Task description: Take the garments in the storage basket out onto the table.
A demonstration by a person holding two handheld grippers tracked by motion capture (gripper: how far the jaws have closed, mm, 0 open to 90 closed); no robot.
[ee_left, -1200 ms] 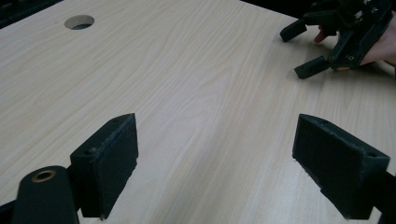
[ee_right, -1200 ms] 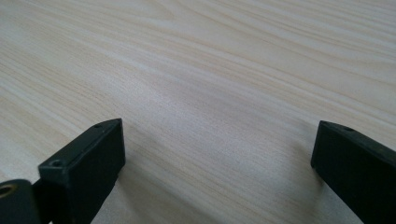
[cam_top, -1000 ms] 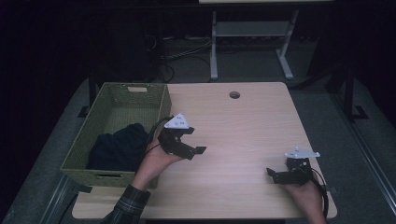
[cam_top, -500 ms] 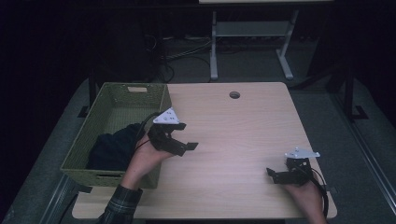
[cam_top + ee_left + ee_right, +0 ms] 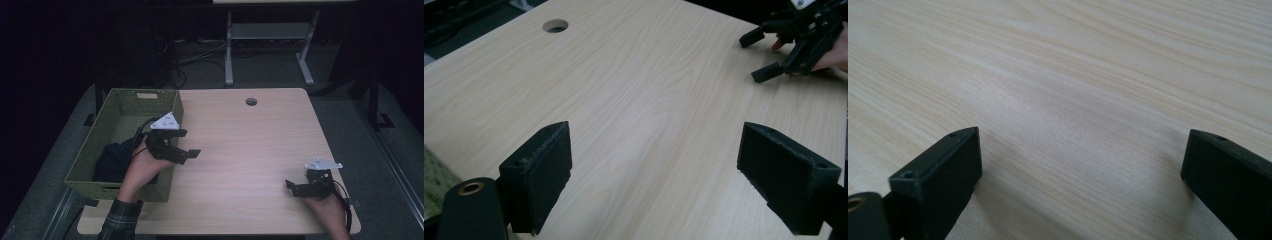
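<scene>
Item: dark crumpled cloth (image 5: 114,159) in green woven basket (image 5: 125,102); soft, light (judged), pinch a top fold. Left gripper (image 5: 187,142) & right gripper (image 5: 291,187): jaws apart, empty.

Dark cloth (image 5: 116,156), navy or black, crumpled in a heap at the near end of the green woven basket (image 5: 125,102). Basket is rectangular, open-topped, upright on the left edge of the surface (image 5: 250,150), far end bare.

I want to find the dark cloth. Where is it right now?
In the high view, the dark cloth lies inside the green basket at the table's left edge, in its near end, just left of the left gripper.
</scene>
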